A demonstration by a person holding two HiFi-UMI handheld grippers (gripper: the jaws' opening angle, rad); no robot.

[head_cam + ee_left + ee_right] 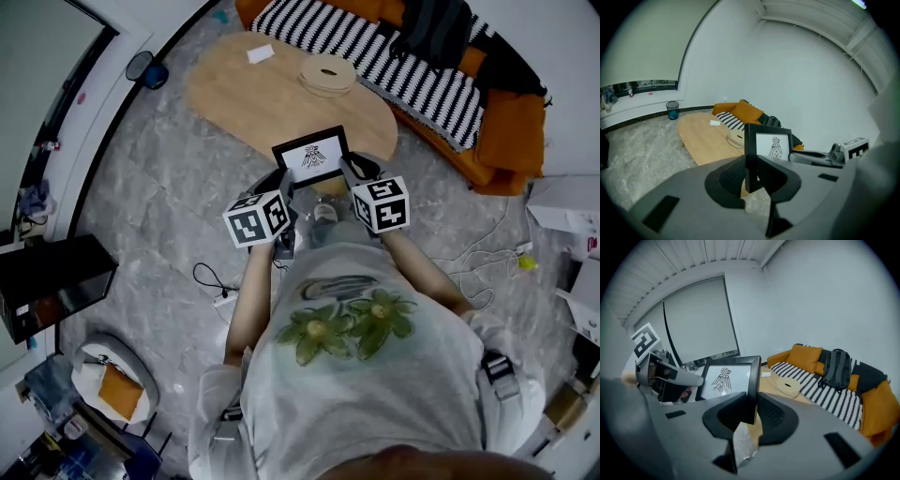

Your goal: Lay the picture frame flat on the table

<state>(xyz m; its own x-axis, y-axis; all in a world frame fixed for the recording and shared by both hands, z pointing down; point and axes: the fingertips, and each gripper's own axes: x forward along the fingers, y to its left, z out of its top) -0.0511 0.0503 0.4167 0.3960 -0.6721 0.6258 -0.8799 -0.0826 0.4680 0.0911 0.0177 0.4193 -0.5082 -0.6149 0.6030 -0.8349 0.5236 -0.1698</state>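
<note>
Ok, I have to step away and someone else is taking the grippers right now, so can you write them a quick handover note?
Left gripper: shut on the left edge of the black rectangular picture frame with a bird drawing.
Right gripper: shut on the frame's right edge.
Frame: held in the air, roughly upright, picture facing the person, at the near end of the oval light-wood table, not resting on it.
Done: frame gripped on both sides.
Left: tip it flat, lower it onto bare tabletop, open both grippers.

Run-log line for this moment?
left gripper: shut on picture frame | right gripper: shut on it | state: held upright, not on table
</note>
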